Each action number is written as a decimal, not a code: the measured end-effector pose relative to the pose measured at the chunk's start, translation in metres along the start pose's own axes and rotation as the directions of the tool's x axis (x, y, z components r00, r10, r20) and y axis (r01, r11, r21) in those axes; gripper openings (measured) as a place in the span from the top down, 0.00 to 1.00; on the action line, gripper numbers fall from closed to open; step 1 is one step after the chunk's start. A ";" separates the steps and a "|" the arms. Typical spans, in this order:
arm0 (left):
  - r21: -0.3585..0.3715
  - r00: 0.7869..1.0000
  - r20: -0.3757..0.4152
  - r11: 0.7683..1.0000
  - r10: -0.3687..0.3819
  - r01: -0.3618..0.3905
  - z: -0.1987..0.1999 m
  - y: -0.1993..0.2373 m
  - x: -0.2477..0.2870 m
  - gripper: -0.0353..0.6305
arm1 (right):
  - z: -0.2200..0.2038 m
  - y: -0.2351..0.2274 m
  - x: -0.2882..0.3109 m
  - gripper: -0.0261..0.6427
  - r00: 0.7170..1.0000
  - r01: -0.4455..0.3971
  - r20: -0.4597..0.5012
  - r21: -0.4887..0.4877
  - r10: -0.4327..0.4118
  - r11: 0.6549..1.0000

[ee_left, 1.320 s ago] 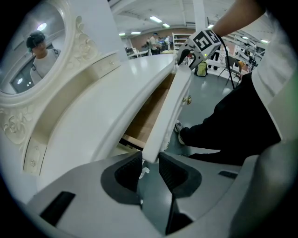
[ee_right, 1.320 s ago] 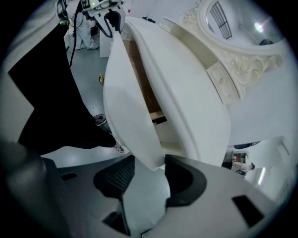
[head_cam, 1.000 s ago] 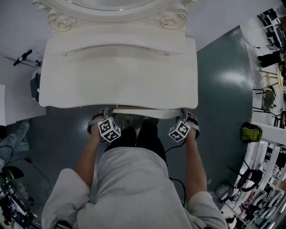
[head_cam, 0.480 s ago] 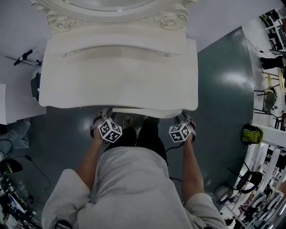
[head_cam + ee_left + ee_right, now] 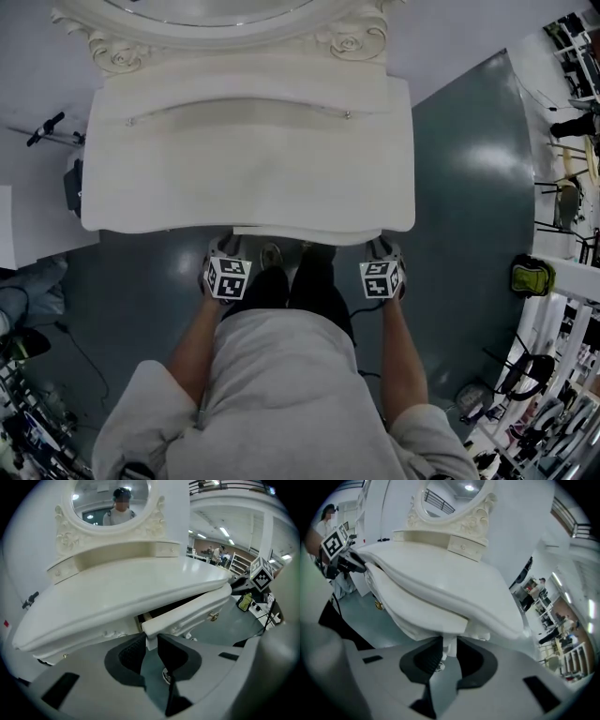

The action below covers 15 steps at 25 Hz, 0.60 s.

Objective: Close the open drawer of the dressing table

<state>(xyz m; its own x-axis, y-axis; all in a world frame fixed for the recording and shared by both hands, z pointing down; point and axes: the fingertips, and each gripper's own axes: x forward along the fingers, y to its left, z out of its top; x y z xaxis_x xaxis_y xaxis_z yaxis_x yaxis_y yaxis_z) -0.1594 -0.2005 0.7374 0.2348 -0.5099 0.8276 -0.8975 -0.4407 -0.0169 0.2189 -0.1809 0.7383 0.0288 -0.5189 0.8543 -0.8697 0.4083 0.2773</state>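
Observation:
The white dressing table (image 5: 248, 159) has its centre drawer (image 5: 305, 234) pulled out a little past the front edge of the top. My left gripper (image 5: 223, 247) is at the drawer front's left end and my right gripper (image 5: 381, 247) at its right end. In the left gripper view the jaws of the left gripper (image 5: 151, 651) are closing, and the pads touch both sides of the end of the drawer front (image 5: 187, 613). The right gripper (image 5: 449, 656) is closing the same way on the other end of the drawer front (image 5: 412, 606).
An ornate mirror frame (image 5: 225, 28) rises at the table's back. The person's legs and shoes (image 5: 292, 272) stand under the drawer. A yellow-green bag (image 5: 530, 277) and racks (image 5: 562, 375) crowd the right side. At the left are a white panel (image 5: 37, 225) and a stand (image 5: 47, 127).
Both grippers have rolled at the drawer's ends, so their marker cubes now face squarely up. Their jaws have narrowed onto the drawer front. The hands have hardly shifted.

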 end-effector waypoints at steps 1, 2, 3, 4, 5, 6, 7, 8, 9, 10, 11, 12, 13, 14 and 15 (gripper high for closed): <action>-0.008 1.000 0.004 1.000 0.002 -0.002 0.001 0.001 0.001 0.82 | 0.002 0.001 0.000 0.83 1.000 0.001 0.010 0.018 -0.002 1.000; -0.016 1.000 0.008 1.000 0.004 -0.004 0.002 0.001 0.002 0.82 | 0.003 0.001 0.000 0.85 1.000 0.004 0.018 0.034 -0.005 0.999; -0.026 1.000 0.013 1.000 0.007 -0.006 0.003 0.001 0.003 0.82 | 0.004 0.001 0.000 0.86 1.000 0.008 0.025 0.049 -0.010 0.999; -0.036 1.000 0.018 0.999 0.010 -0.009 0.004 0.002 0.003 0.83 | 0.005 0.002 0.001 0.88 0.999 0.012 0.033 0.065 -0.014 0.998; -0.046 1.000 0.024 0.999 0.014 -0.013 0.004 0.003 0.004 0.83 | 0.006 0.002 0.001 0.89 0.999 0.014 0.040 0.081 -0.018 0.997; -0.057 0.999 0.029 0.998 0.020 -0.018 0.005 0.003 0.004 0.83 | 0.007 0.002 0.002 0.90 0.999 0.015 0.047 0.098 -0.019 0.995; -0.067 0.999 0.035 0.998 0.025 -0.023 0.006 0.004 0.005 0.83 | 0.008 0.001 0.003 0.90 0.998 0.014 0.052 0.115 -0.020 0.993; -0.076 0.999 0.040 0.997 0.031 -0.028 0.007 0.004 0.006 0.83 | 0.008 0.000 0.003 0.91 0.998 0.013 0.057 0.130 -0.021 0.991; -0.085 0.998 0.046 0.996 0.037 -0.033 0.008 0.004 0.007 0.83 | 0.008 0.000 0.003 0.91 0.998 0.012 0.061 0.145 -0.021 0.989; -0.094 0.998 0.052 0.995 0.042 -0.037 0.009 0.004 0.007 0.83 | 0.008 -0.001 0.003 0.92 0.998 0.010 0.066 0.160 -0.021 0.987; -0.100 0.997 0.059 0.994 0.049 -0.043 0.009 0.004 0.007 0.83 | 0.009 -0.001 0.003 0.92 0.997 0.008 0.073 0.174 -0.021 0.985; -0.105 0.996 0.067 0.993 0.056 -0.049 0.010 0.005 0.007 0.83 | 0.010 -0.001 0.004 0.92 0.996 0.006 0.081 0.187 -0.021 0.982; -0.107 0.995 0.073 0.993 0.063 -0.055 0.012 0.006 0.008 0.83 | 0.012 -0.001 0.005 0.92 0.996 0.004 0.088 0.200 -0.022 0.980; -0.108 0.995 0.075 0.992 0.068 -0.060 0.013 0.006 0.008 0.83 | 0.013 -0.002 0.005 0.92 0.995 0.003 0.094 0.213 -0.024 0.977; -0.109 0.995 0.075 0.992 0.072 -0.064 0.014 0.007 0.009 0.83 | 0.015 -0.002 0.005 0.92 0.995 0.003 0.097 0.223 -0.025 0.975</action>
<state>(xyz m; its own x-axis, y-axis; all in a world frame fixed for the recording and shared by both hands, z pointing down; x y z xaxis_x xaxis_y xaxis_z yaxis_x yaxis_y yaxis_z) -0.1582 -0.2185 0.7366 0.1969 -0.5942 0.7799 -0.9458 -0.3246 -0.0085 0.2136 -0.1960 0.7357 0.0029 -0.5997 0.8002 -0.9577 0.2286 0.1747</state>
